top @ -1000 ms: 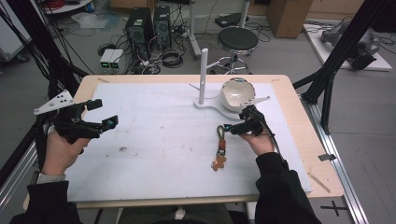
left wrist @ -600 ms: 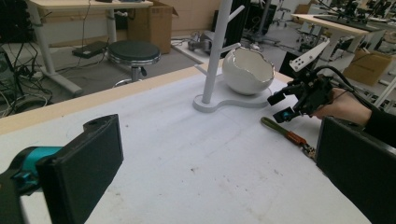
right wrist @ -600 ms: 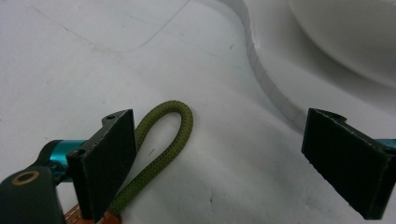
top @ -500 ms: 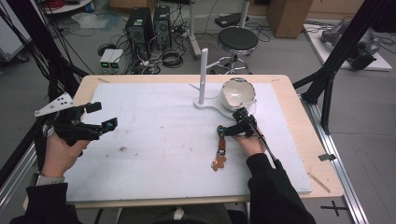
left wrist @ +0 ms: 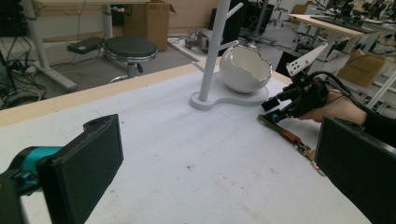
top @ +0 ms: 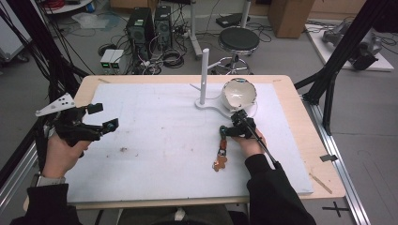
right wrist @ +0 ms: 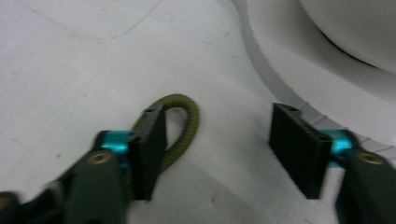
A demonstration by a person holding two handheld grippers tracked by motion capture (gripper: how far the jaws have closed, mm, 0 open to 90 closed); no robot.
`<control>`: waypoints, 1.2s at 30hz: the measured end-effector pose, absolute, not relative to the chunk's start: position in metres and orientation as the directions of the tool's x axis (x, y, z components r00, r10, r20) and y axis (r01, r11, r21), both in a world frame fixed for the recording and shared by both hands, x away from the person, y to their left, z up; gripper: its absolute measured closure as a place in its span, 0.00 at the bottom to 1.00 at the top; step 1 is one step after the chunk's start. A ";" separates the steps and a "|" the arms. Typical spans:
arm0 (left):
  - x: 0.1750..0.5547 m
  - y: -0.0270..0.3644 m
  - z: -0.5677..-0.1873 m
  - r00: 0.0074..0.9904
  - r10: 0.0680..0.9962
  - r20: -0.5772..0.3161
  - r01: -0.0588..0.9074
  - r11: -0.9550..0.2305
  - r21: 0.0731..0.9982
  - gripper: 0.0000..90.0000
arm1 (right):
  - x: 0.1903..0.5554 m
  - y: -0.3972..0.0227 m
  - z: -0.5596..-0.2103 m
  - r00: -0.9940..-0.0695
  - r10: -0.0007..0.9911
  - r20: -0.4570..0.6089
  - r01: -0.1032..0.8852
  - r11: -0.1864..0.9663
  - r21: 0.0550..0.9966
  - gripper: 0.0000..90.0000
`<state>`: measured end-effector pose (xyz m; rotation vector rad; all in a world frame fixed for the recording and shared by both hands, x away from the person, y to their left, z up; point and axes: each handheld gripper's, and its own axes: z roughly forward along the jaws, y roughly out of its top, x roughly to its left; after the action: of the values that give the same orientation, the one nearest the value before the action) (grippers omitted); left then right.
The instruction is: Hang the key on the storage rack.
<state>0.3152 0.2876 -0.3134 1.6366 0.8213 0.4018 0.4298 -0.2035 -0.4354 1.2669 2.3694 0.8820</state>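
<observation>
A key strap (top: 221,149) lies on the white mat (top: 155,150), with an olive cord loop (right wrist: 186,122) at its far end and a copper charm (top: 218,163) at its near end. My right gripper (top: 232,125) is low over that loop end and open. In the right gripper view its jaws (right wrist: 217,145) stand apart, the left one over the loop's edge and nothing pinched between them. My left gripper (top: 104,116) is held above the mat's left side, open wide and empty (left wrist: 219,163). From there the strap (left wrist: 286,135) and the right gripper (left wrist: 279,108) show across the mat.
A white stand with an upright post (top: 204,75) and a curved base (top: 211,105) sits at the back centre, and it carries a white egg-shaped bowl (top: 239,93) just beyond the right gripper. The wooden table edge (top: 324,154) runs along the right. A stool and cables are on the floor behind.
The right hand has slid a little forward and down along the strap, bringing its open jaws to the olive loop. The left gripper has hardly moved.
</observation>
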 end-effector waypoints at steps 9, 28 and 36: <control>0.315 0.287 -0.314 0.690 0.702 -0.176 0.293 -0.049 0.955 0.02 | 0.424 -0.199 -0.434 -0.567 0.822 0.054 0.640 0.399 0.656 0.84; 0.316 0.286 -0.315 0.689 0.704 -0.172 0.295 -0.055 0.954 0.02 | 0.426 -0.200 -0.432 -0.580 0.812 0.055 0.636 0.410 0.654 0.94; 0.316 0.286 -0.315 0.687 0.705 -0.175 0.295 -0.051 0.954 0.02 | 0.417 -0.206 -0.402 -0.598 0.799 0.062 0.568 0.368 0.736 0.94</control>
<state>0.3158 0.2859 -0.3146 1.6380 0.8275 0.4044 0.4171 -0.2059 -0.4018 1.2053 2.3288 1.0680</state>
